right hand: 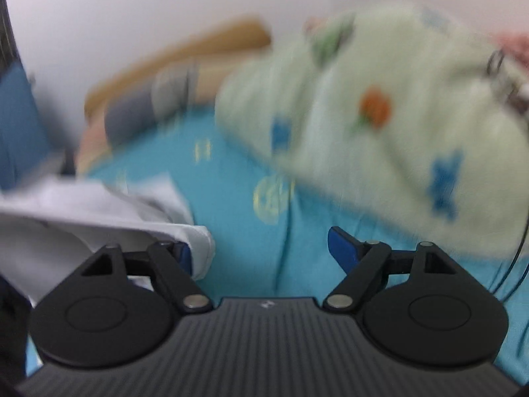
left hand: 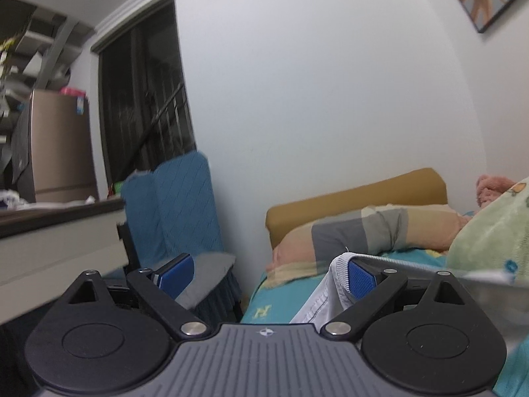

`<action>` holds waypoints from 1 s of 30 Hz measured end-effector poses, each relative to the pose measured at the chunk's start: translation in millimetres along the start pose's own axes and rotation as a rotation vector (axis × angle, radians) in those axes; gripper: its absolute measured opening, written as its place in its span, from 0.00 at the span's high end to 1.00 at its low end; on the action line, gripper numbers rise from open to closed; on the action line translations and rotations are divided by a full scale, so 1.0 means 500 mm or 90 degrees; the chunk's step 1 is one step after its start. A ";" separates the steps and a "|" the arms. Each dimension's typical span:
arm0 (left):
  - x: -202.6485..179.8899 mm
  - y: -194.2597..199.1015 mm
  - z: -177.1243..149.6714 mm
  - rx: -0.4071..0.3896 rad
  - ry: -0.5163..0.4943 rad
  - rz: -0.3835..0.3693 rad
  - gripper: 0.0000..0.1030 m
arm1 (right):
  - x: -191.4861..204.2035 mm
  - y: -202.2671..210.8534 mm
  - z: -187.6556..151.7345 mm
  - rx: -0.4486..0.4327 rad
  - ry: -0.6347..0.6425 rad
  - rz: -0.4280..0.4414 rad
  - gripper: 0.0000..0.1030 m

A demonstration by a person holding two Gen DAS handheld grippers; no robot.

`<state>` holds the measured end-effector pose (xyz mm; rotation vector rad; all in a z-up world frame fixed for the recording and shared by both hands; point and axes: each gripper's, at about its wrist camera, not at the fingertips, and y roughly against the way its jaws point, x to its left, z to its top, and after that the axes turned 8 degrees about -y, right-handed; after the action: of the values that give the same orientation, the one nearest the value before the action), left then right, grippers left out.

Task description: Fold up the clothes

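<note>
A pale grey-white garment [left hand: 327,294] lies on the turquoise bed sheet [left hand: 264,307]. In the left wrist view its ribbed hem drapes over my right fingertip [left hand: 362,278]. My left gripper [left hand: 267,278] is open with the jaws wide apart and points toward the wall. In the right wrist view, which is blurred, the same garment [right hand: 82,218] lies at the left and covers my left fingertip [right hand: 185,254]. My right gripper [right hand: 264,251] is open over the sheet [right hand: 251,165], with nothing between the fingers.
A light green patterned blanket [right hand: 380,125] is heaped at the right of the bed. A striped pillow [left hand: 380,231] and a mustard cushion [left hand: 357,195] lie by the wall. A blue-covered chair [left hand: 178,205] stands left of the bed beside a counter [left hand: 59,231].
</note>
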<state>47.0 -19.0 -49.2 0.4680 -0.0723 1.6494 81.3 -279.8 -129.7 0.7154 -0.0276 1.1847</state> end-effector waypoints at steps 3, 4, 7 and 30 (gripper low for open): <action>0.017 -0.033 -0.020 0.085 0.035 -0.040 0.06 | 0.012 0.043 0.022 -0.086 0.014 0.046 0.21; 0.023 -0.044 -0.027 0.113 0.046 -0.054 0.06 | 0.015 0.050 0.025 -0.096 0.019 0.060 0.21; 0.040 -0.077 -0.048 0.198 0.081 -0.094 0.07 | 0.028 0.051 0.026 -0.096 0.035 0.074 0.21; 0.168 -0.056 -0.002 0.150 0.183 0.087 0.04 | 0.056 -0.025 -0.023 0.054 0.175 0.040 0.22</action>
<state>69.0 63.9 -27.6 0.4050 0.3117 1.8540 99.2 -252.7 -134.2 0.6233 0.2329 1.3418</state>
